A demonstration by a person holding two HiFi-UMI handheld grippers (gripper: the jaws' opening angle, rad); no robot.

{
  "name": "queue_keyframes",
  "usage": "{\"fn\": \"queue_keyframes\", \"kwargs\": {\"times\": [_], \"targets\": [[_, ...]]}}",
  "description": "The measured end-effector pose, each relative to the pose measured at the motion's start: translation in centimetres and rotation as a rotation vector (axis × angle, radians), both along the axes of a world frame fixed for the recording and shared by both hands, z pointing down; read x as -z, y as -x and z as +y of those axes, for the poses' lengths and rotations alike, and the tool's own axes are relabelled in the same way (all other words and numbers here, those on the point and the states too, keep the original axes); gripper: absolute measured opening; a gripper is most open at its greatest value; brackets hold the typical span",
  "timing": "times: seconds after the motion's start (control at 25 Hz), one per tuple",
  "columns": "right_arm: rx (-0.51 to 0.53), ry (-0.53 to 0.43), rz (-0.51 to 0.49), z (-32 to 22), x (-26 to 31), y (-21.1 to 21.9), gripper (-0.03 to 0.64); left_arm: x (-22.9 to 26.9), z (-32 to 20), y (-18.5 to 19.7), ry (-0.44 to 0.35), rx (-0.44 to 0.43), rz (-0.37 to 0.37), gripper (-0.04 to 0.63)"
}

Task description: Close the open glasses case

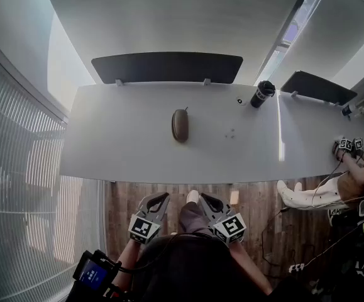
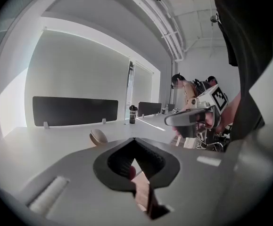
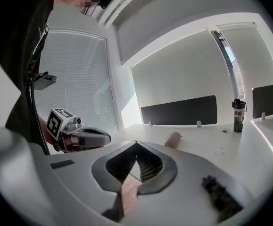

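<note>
A brown oval glasses case [image 1: 180, 124] lies alone near the middle of the white table [image 1: 119, 150]. It shows small as the case [image 2: 98, 136] in the left gripper view and as the case [image 3: 174, 138] in the right gripper view. I cannot tell how its lid stands. My left gripper [image 1: 159, 199] and right gripper [image 1: 202, 199] hang side by side close to my body, below the table's near edge and well short of the case. Both have their jaw tips together with nothing between them, as seen at the left gripper [image 2: 134, 139] and the right gripper [image 3: 136, 142].
A black bottle [image 1: 263, 94] stands at the back right by a small grommet [image 1: 239, 101]. A dark divider panel [image 1: 167, 67] runs along the far edge. Another person's arm with marker cubes [image 1: 349, 146] rests at the right end. Window blinds [image 1: 18, 168] line the left.
</note>
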State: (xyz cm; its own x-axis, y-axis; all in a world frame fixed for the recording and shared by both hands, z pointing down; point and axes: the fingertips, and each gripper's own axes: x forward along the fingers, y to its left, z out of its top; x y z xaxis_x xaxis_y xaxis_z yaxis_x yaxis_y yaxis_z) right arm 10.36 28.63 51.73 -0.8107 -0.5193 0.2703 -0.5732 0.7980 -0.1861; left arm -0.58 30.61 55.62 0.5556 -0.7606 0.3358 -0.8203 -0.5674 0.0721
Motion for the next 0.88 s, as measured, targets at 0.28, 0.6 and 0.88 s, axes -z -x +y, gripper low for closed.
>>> {"fn": "queue_keyframes", "kwargs": {"times": [0.28,0.6,0.88], "targets": [[0.08,-0.001,0.011,-9.1,-0.7,-0.2,-0.002,-1.9,-7.8,-0.6,0.04,0.042,-0.022,0.006],[0.151,0.02,0.113,-16.9,-1.3,3.4,-0.002,-4.2,-13.7,1.4,0.092,0.095,-0.036,0.006],[0.202,-0.012,0.368,-23.1,-5.2,10.8,-0.002,-9.3,-19.3,2.0,0.193,0.049,-0.041,0.006]]}}
